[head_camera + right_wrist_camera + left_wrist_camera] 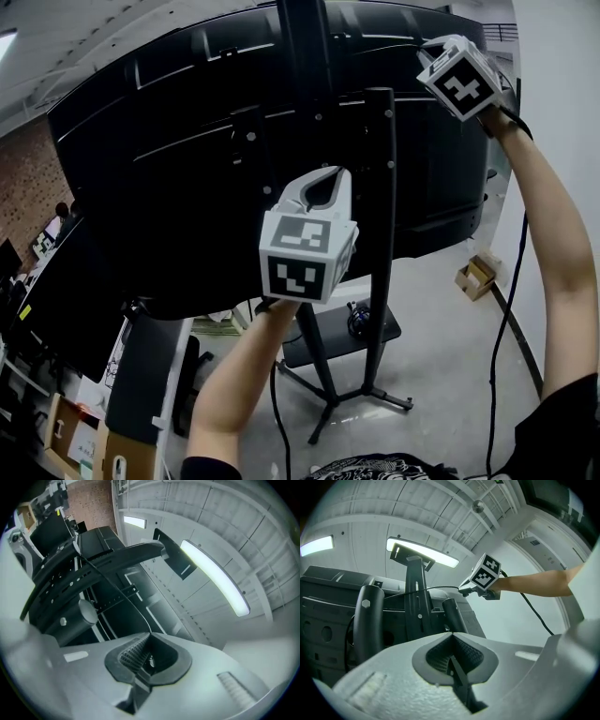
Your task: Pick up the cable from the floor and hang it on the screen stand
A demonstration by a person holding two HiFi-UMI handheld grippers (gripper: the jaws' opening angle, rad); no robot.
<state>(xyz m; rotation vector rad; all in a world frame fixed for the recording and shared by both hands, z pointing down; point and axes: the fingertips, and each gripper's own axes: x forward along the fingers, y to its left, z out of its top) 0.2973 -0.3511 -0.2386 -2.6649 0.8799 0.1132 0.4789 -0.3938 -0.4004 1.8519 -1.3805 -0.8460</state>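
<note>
The big screen shows its dark back, mounted on a black stand with upright poles. My right gripper is raised at the screen's top right corner, shut on a thin black cable that runs from its tips across the stand's top bracket. The rest of the cable hangs down along the right arm toward the floor. In the left gripper view the cable stretches from the right gripper to the centre post. My left gripper is held up behind the screen's middle, shut, nothing visible between its jaws.
The stand's tripod feet and a small shelf stand on the grey floor below. A cardboard box lies by the white wall at right. Desks, monitors and boxes crowd the left. Another black cable hangs under the left arm.
</note>
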